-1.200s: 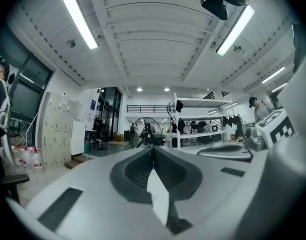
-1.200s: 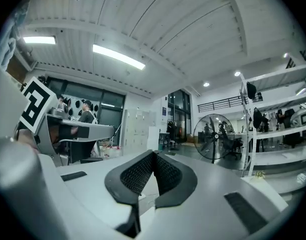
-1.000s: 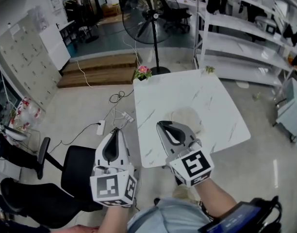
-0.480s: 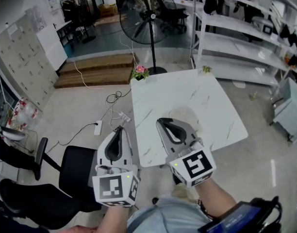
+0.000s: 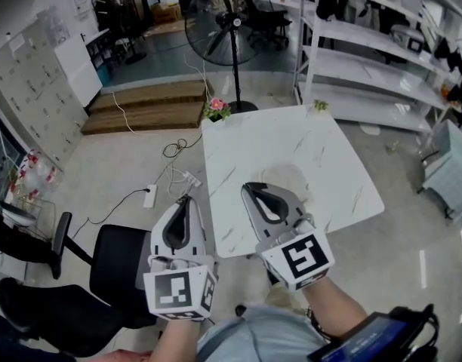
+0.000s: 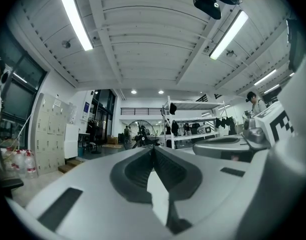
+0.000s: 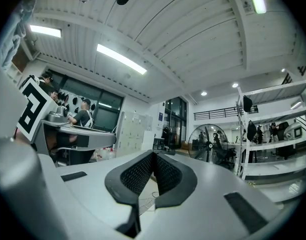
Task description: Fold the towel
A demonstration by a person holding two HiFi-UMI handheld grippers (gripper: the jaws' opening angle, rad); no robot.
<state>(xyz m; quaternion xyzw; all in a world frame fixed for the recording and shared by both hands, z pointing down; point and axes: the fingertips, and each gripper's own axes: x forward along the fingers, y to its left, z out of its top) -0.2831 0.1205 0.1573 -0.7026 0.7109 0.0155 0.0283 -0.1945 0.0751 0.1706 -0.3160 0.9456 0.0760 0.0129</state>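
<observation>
1. The crumpled off-white cloth towel is seen lying on the white marble-patterned square table, near its front edge, and is touched by neither gripper.
2. Nearest the camera, the left gripper is held level off the table's left side, over the floor and beside a black office chair. Its jaws are pressed together, with nothing caught between them.
3. The right gripper is held level over the table's front edge, just in front of the towel, part of which is hidden by it. Its jaws are likewise closed on nothing.
4. A white power strip with trailing cables is seen on the floor to the left of the table.
5. A small bunch of pink flowers is placed at the table's far left corner.
6. Farther back, a black pedestal fan is seen, with a low wooden step platform to its left and white metal shelving to its right.
</observation>
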